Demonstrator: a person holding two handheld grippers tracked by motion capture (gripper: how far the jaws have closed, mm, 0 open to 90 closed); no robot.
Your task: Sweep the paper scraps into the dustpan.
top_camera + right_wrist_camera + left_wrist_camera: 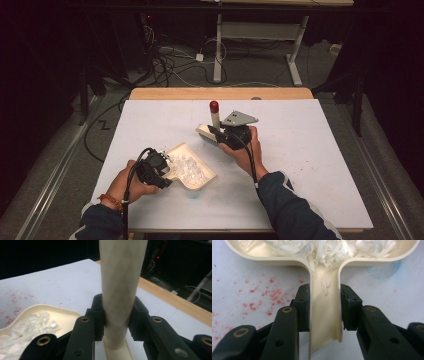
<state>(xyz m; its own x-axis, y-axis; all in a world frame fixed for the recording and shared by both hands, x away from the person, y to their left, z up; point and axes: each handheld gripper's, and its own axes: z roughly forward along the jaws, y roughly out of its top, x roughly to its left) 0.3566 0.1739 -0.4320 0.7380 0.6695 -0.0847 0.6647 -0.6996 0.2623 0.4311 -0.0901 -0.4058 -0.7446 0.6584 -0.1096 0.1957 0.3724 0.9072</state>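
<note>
A cream dustpan [196, 175] lies on the white table, left of middle, with a heap of white shreds [186, 164] in it. My left gripper [168, 177] is shut on the dustpan handle [325, 315], a jaw pressing each side. The shreds [324, 248] crowd the pan's mouth, and a few sit on the handle. At the table's middle my right gripper [215, 132] is shut on a cream brush handle [216, 119] that stands upright and ends in a red cap [214, 105]. That brush handle [121, 285] rises between the jaws, and its cream base [203, 131] rests on the table.
The white tabletop [310, 150] has red speckles [262, 293] and a faint blue smudge [382, 271] near the dustpan. A wooden strip [220, 93] runs along the far edge. Cables [170, 60] and a desk's legs [218, 50] stand on the floor behind.
</note>
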